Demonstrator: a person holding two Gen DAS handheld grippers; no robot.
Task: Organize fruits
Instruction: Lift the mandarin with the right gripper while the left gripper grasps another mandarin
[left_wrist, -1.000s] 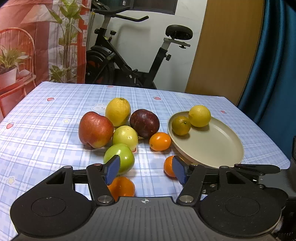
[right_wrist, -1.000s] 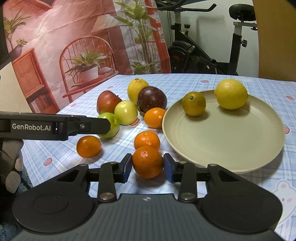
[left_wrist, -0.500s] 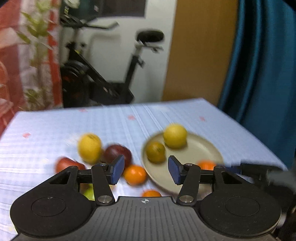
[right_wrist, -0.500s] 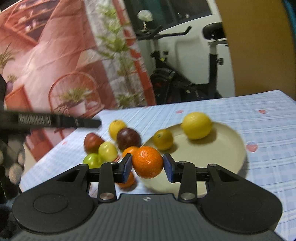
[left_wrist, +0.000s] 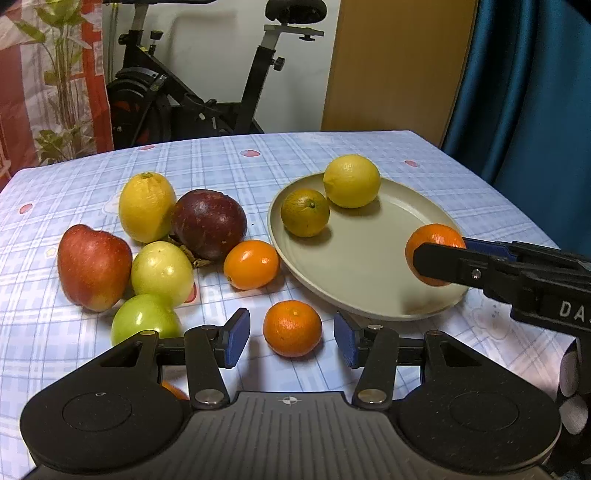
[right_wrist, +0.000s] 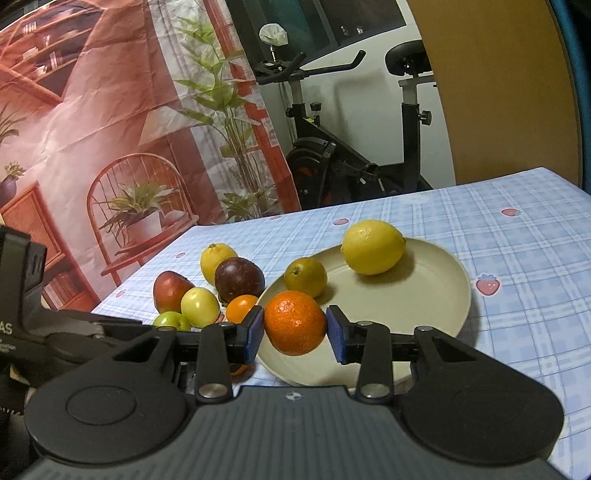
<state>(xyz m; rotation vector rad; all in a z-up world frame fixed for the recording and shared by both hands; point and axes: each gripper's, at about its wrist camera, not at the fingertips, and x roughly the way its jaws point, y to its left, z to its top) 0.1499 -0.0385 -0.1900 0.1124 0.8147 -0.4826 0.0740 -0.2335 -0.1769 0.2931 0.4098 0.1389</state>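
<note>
A second ago the right hand-held gripper (right_wrist: 294, 329) sat low on the tabletop (left_wrist: 332, 155), clamped on an orange mandarin (right_wrist: 294, 322) just short of the plate (right_wrist: 439, 295); now it holds that fruit lifted over the plate's near rim, both blue pads pressed on its sides, and the left wrist view shows it clear of the dish. Meanwhile the left hand-held gripper (left_wrist: 291, 338) has swung across and down to a second mandarin (left_wrist: 292, 328) lying on the cloth just outside the plate, and its jaws have just been closing; the fruit sits between the pads but gaps remain on both sides, so it is not yet gripped. I judge one fruit is about to join the lemon (left_wrist: 351, 181) and the greenish citrus (left_wrist: 305, 212) already on the plate, with the next pick being lined up. The held mandarin is nearly round with no real long axis; I cannot tell where its stem points. The one on the cloth shows a small pale stem mark near its top, facing up.
</note>
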